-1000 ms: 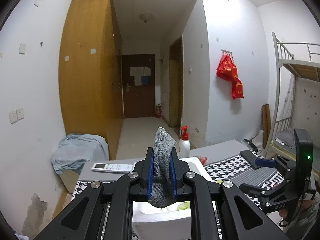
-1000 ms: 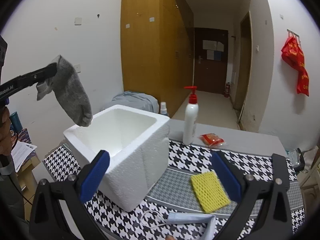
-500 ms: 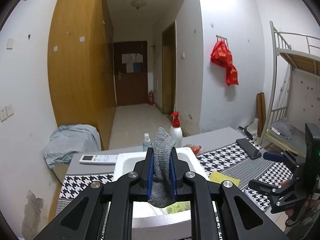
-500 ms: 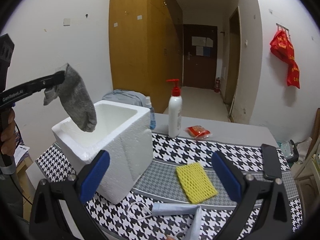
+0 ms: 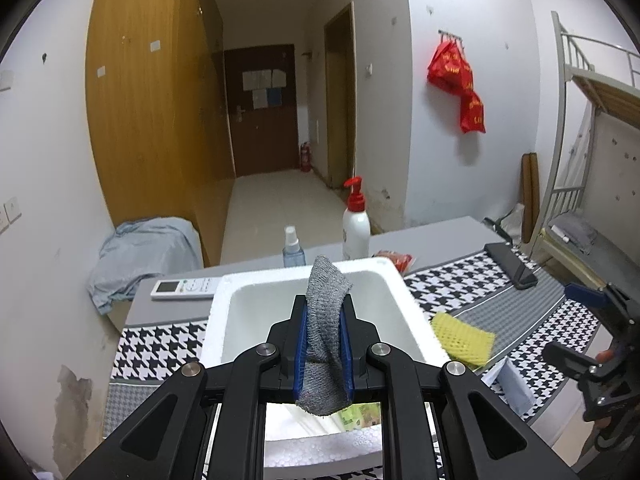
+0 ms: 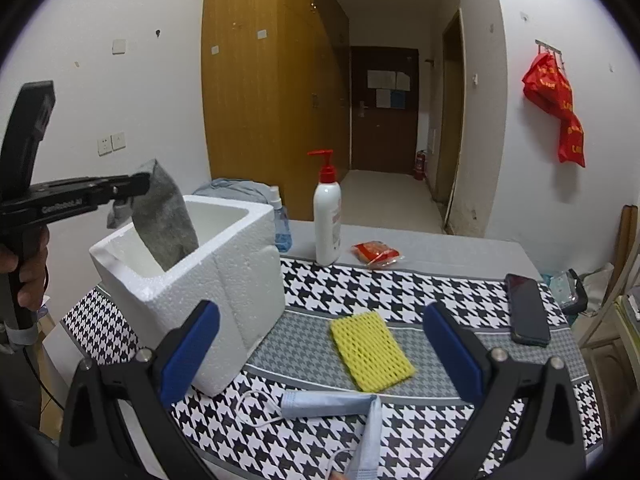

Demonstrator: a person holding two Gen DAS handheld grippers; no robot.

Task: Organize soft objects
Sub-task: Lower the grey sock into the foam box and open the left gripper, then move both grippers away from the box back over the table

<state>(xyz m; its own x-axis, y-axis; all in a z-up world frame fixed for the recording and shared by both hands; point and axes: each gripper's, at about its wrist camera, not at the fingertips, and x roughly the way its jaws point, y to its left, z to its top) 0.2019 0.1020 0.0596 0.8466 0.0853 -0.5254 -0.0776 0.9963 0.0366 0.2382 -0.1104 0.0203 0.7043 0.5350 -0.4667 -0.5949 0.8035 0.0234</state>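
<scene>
My left tongs [image 5: 323, 340] clamp the grey sock [image 5: 325, 336] at frame centre, its toe dipping inside the foam box [image 6: 224, 280]; I should lower further before releasing. My right tongs [image 6: 320, 354] gape empty.

grey sock's [image 6: 166, 224] lower end hidden inside foam box [image 6: 224, 280], face mask [image 6: 360, 432] cut off

Blurred, roughly "GenRobot.AI" on the left claw [image 6: 132, 188] arm.
</scene>
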